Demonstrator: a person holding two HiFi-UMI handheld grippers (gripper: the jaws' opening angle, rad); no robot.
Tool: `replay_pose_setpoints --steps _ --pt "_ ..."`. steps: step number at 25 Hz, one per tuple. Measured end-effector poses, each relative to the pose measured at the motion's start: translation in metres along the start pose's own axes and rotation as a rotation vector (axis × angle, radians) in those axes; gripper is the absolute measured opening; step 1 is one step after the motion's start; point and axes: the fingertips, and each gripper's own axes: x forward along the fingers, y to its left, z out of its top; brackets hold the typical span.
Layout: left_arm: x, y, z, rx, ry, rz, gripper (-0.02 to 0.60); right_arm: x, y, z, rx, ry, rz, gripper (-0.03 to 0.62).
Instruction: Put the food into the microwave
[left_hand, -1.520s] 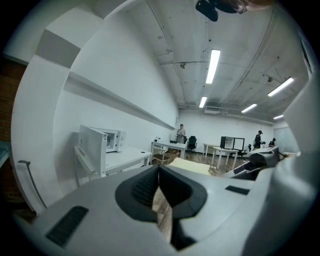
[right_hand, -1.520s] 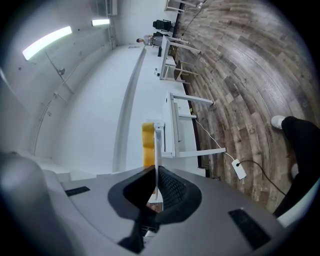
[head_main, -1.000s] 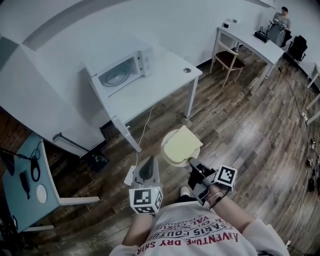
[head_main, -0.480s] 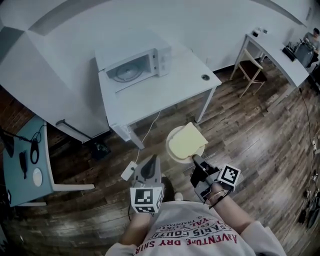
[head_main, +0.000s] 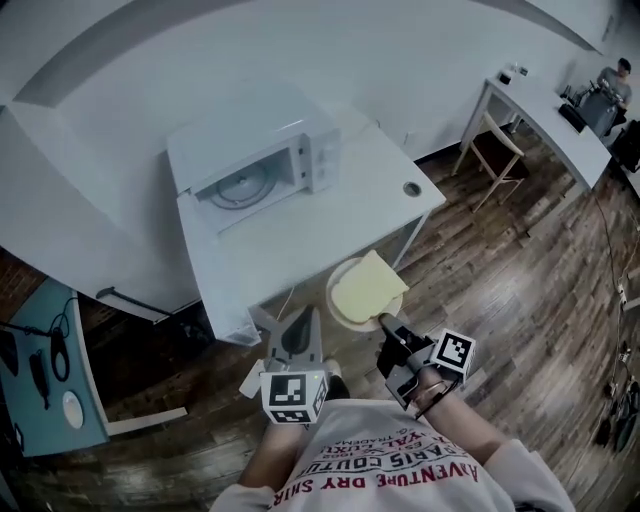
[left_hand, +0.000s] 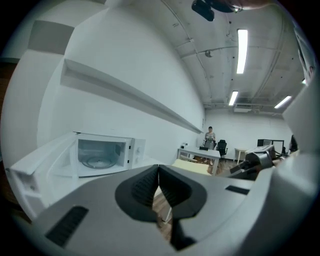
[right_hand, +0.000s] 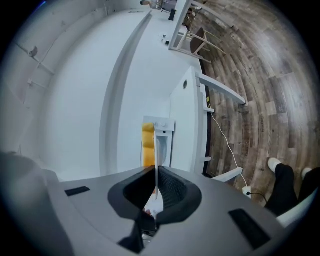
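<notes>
A white microwave (head_main: 255, 165) stands with its door (left_hand: 42, 160) open on the white table (head_main: 330, 215), its glass turntable showing inside. My right gripper (head_main: 385, 325) is shut on the near rim of a round pale plate (head_main: 352, 310), which carries a flat yellow slice of food (head_main: 368, 285) and hangs just off the table's near edge. In the right gripper view the plate (right_hand: 156, 165) runs edge-on between the jaws, with the food (right_hand: 147, 145) on its left. My left gripper (head_main: 297, 335) is shut and empty, to the left of the plate. It points at the microwave (left_hand: 102, 152).
A round hole (head_main: 412, 188) marks the table's right corner. A chair (head_main: 497, 150) and a second white table (head_main: 545, 110) stand at the back right, where a person (head_main: 612, 75) sits. A teal table (head_main: 50, 380) with small items is at left. A cable runs down to the floor.
Both grippers and the plate have come closer to the white table. The microwave now looks larger and nearer, and the plate sits at the table's edge.
</notes>
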Motion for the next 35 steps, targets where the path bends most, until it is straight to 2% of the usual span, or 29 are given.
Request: replay_pose_setpoints --steps 5,13,23,28,35 --pt "0.044 0.031 0.018 0.024 -0.004 -0.029 0.006 0.053 0.023 0.027 -0.031 -0.015 0.022 0.023" --pt "0.073 0.075 0.010 -0.008 0.043 0.034 0.006 0.120 0.020 0.034 0.003 0.065 -0.008 0.023" --pt "0.128 0.141 0.024 -0.020 0.029 0.260 0.006 0.228 0.033 0.065 -0.044 0.286 0.014 0.023" --pt "0.164 0.167 0.036 -0.067 0.012 0.380 0.006 0.273 0.038 0.087 -0.074 0.415 -0.003 0.023" --pt "0.189 0.190 0.038 -0.156 0.012 0.565 0.006 0.315 0.041 0.105 -0.091 0.600 -0.039 0.023"
